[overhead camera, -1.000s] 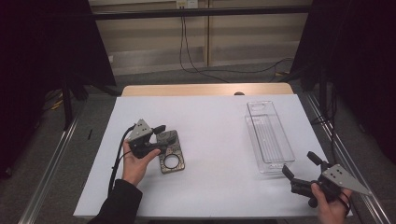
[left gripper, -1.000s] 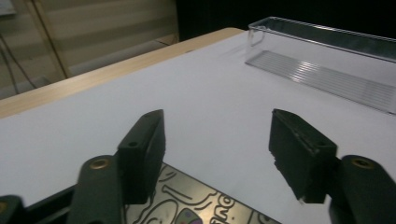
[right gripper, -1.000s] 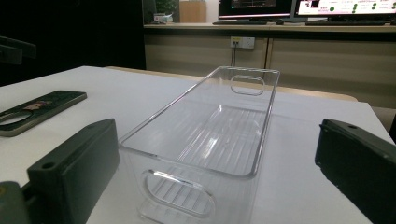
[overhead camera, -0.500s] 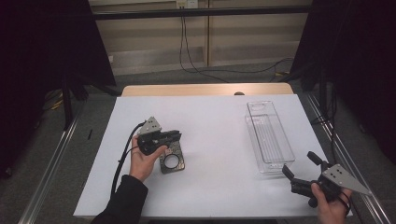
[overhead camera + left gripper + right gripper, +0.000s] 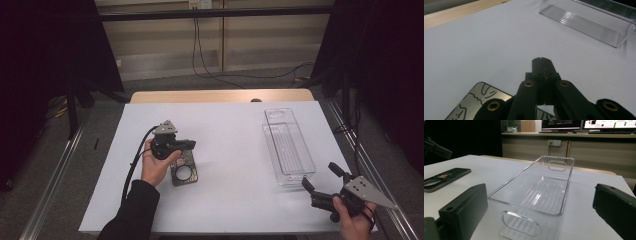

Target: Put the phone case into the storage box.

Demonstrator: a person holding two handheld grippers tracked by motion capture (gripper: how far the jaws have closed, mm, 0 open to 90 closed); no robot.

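In high view: left gripper [image 5: 186, 145] partly hides one metal plate [image 5: 184, 172] on table [image 5: 230, 130]; jaws just closed, pressed together, nothing between. One clear bin [image 5: 289, 147]; right gripper [image 5: 320, 176] spread wide, empty.
Left gripper view: plate cut off at bottom edge.
Right gripper view: bin between splayed jaws.

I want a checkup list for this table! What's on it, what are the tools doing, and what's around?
Surface: white table, wooden strip at far edge.
Job's things: flat metal plate with a round hole; clear plastic bin, nothing in it.
Clutter: nothing seen.
Tools: left tool over the plate, jaws just closed, nothing between; right tool open, near the bin.
Cables: black cable from left tool.
Surroundings: wall cables, dark curtains.
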